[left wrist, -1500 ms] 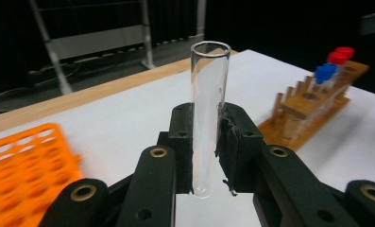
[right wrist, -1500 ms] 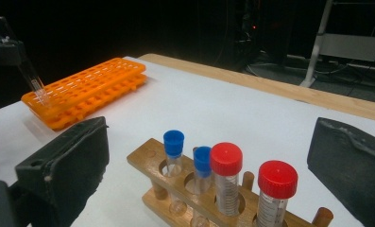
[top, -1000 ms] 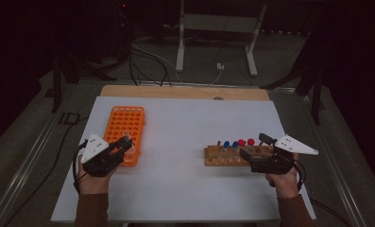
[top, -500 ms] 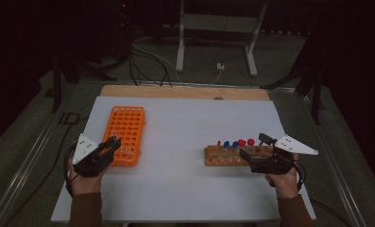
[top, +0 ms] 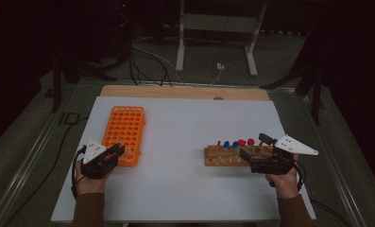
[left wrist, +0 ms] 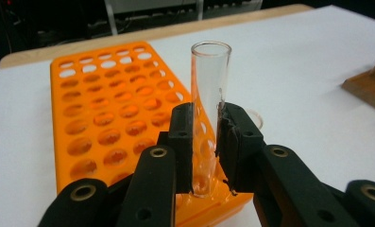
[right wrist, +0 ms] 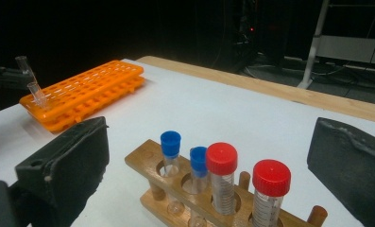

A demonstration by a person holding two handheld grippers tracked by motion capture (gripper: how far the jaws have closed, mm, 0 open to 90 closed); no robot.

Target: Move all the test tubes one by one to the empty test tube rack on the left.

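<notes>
One orange rack (left wrist: pixel 114 118), one wooden rack (right wrist: pixel 194 198). The left gripper (left wrist: pixel 206 142) is clamped on one clear tube (left wrist: pixel 208 94), upright at the orange rack's near edge. The right gripper (right wrist: pixel 208 156) stands with jaws apart beside the wooden rack. Four capped tubes: two blue, two red.

Dim room, black surroundings, bright white table (top: pixel 190 142), soft grain, perhaps slight blur at near edges.

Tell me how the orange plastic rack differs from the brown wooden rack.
The orange plastic rack is a flat grid of many holes, nearly all unfilled; the brown wooden rack is a short row. One clear uncapped tube, clamped in the left gripper, stands in the orange rack; the wooden one carries four capped tubes, blue and red. Both stand on the white table.
</notes>
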